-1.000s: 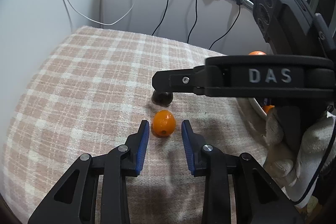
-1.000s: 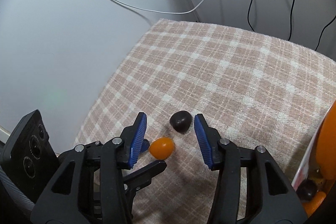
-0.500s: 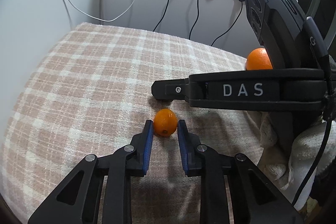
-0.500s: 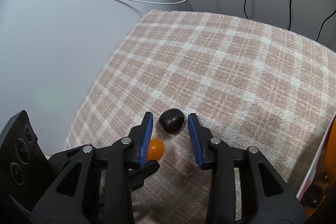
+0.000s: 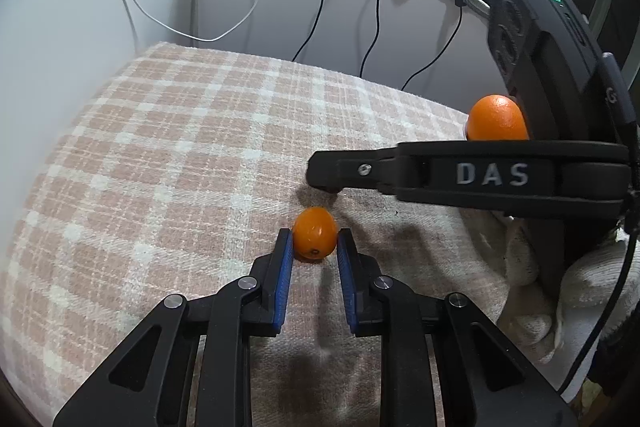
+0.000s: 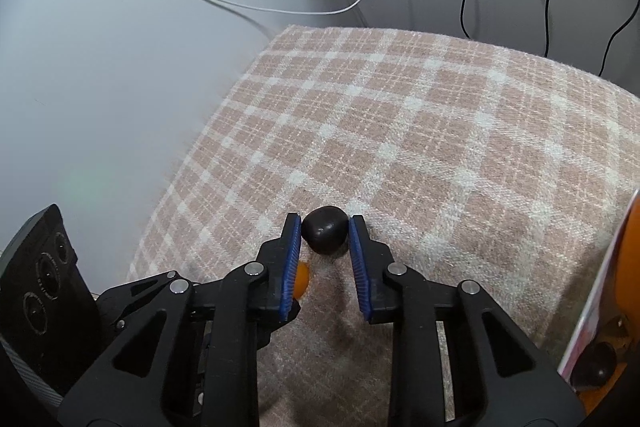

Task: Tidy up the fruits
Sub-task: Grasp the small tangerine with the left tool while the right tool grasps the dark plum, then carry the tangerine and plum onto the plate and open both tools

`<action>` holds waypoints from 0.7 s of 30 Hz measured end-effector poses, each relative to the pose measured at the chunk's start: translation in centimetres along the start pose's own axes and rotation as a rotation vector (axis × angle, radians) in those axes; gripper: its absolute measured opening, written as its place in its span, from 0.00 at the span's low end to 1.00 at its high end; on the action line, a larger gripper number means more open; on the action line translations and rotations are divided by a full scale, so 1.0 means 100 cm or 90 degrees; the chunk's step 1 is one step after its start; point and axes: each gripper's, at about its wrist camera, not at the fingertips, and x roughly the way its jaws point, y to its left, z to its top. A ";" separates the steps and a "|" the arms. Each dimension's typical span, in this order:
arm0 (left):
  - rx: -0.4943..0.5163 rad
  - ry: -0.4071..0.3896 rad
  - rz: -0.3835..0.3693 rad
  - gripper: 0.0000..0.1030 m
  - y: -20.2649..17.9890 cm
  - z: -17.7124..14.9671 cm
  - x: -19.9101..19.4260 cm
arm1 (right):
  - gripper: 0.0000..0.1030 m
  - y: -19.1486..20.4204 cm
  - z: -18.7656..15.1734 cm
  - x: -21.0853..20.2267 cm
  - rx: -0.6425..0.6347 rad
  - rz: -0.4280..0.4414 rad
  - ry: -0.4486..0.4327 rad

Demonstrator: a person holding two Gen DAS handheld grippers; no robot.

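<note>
Two sets of tongs are working this tabletop, both black plastic with ribbed blue pads. Going left to right: the left tongs (image 5: 313, 247) are clenched on a small orange fruit (image 5: 315, 233), smooth, glossy and egg-shaped, kumquat-looking, with a tiny dark dot at one end. It sits on the tabletop cloth (image 5: 160, 155), a woven pink-beige and white plaid with a slightly fuzzy weave. Just beyond it the right tongs (image 6: 324, 231) reach in from the right side, and their blue pads (image 6: 295, 247) are pressed on a dark, nearly black fruit (image 6: 325, 230), roundish, a bit lumpy and matte with a soft sheen. That one also rests on the cloth, just past the orange one.

Count-wise: one small orange fruit and one dark fruit in the grips, plus one bigger round orange (image 5: 496, 119) with dimpled skin further right, behind the right tool's arm. At the far right edge of the right wrist view there's a container (image 6: 596, 307) with more orange and dark fruit in it, too cropped to count.

Only readable writing is "DAS" (image 5: 493, 174) in raised pale letters on the side of the right tool.
</note>
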 end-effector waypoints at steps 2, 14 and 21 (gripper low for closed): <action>-0.003 -0.003 0.001 0.20 0.000 -0.001 -0.002 | 0.24 0.000 0.000 -0.006 0.001 0.002 -0.006; -0.009 -0.020 -0.002 0.20 -0.010 -0.002 -0.016 | 0.24 0.000 -0.006 -0.049 -0.005 0.023 -0.050; 0.002 -0.039 -0.011 0.20 -0.023 0.001 -0.029 | 0.24 -0.002 -0.014 -0.082 -0.012 0.031 -0.083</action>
